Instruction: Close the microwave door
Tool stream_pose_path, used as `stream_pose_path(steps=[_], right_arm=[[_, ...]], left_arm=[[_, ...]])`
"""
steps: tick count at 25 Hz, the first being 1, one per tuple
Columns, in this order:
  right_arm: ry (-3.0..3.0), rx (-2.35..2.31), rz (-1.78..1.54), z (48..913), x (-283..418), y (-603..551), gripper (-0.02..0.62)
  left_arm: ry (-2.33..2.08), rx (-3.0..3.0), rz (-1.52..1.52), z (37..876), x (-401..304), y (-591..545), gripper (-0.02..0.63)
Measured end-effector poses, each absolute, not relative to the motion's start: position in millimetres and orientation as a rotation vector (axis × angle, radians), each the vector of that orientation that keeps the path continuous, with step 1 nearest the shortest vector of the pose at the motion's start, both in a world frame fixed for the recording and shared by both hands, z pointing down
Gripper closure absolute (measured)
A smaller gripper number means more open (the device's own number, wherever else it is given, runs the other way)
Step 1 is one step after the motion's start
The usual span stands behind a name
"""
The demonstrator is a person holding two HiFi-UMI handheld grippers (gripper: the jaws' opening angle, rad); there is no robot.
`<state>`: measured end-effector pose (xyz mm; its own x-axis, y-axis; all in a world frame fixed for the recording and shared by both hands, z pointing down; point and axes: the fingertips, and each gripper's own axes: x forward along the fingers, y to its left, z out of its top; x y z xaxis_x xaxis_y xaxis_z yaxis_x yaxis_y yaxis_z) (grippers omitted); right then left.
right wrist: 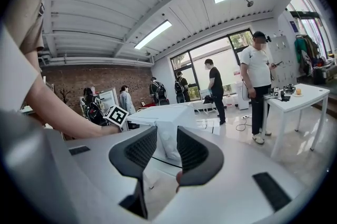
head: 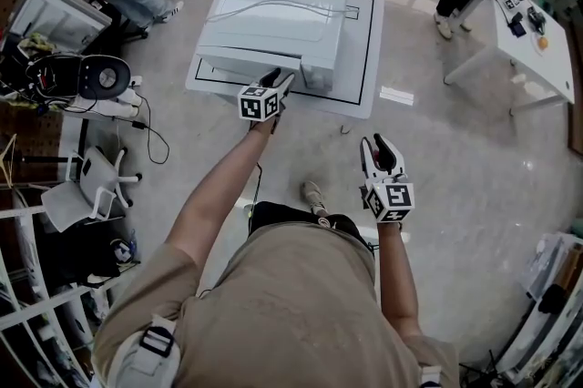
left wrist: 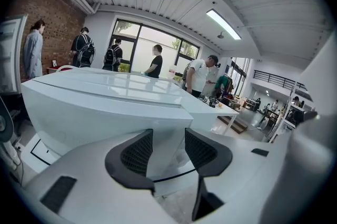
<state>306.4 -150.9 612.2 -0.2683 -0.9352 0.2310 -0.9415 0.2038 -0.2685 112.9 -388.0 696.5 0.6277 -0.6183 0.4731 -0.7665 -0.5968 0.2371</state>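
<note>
1. Judged by the glossy white shell, likely stiff and smooth all over: a hinged door that should swing on a light push, with no clamping needed.
2. Best taken at the free edge of the door, far from the hinge, with the flat of a pad pressed square to the face; on such a slick surface, a slanted push may well slide off.
3. Worth a gentle touch, since a hard shove could shift the whole box on its board.
4. Looks like a low, boxy microwave (head: 273, 26), all white, with a shiny top that mirrors the ceiling lights in the left gripper view.
5. Sits in the upper middle of the head view, on a white board (head: 364, 95) with a black outline, laid on the pale floor.
6. Shows a white panel (head: 314, 72) jutting at its lower right corner, probably the door ajar; not clear enough to be sure.
7. Left gripper (head: 281, 78): jaws well apart, right at the near front edge of the microwave, white casing framed in the gap but nothing visibly pinched.
8. Right gripper (head: 376, 145): lower right of centre, well apart from the microwave, jaws apart and empty.
</note>
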Motion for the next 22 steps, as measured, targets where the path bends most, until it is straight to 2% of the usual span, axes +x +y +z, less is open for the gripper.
stream_pose_path(steps=[4,5,8,10,17,22], right_arm=[[-2.412,1.897,0.564,612.2,306.4,-145.3,0.474],[-2.411,1.896,0.564,612.4,306.0,-143.4,0.474],[-2.41,1.893,0.575,613.0,303.1,-137.2,0.474],[-2.417,1.885,0.586,612.7,298.6,-134.2,0.474],[-2.5,1.762,0.534,598.4,270.4,-144.8,0.474],[-2.565,1.636,0.475,588.0,245.6,-165.8,0.474]], left_arm=[[-1.069,2.423,0.476,695.0,117.1,-397.7,0.41],[-1.055,2.418,0.472,694.2,119.5,-399.7,0.375],[-0.994,2.408,0.439,691.6,124.3,-397.6,0.368],[-0.952,2.418,0.417,687.1,126.1,-390.3,0.33],[-0.914,2.463,0.335,653.9,105.1,-334.1,0.331],[-0.953,2.475,0.197,614.1,65.5,-293.5,0.332]])
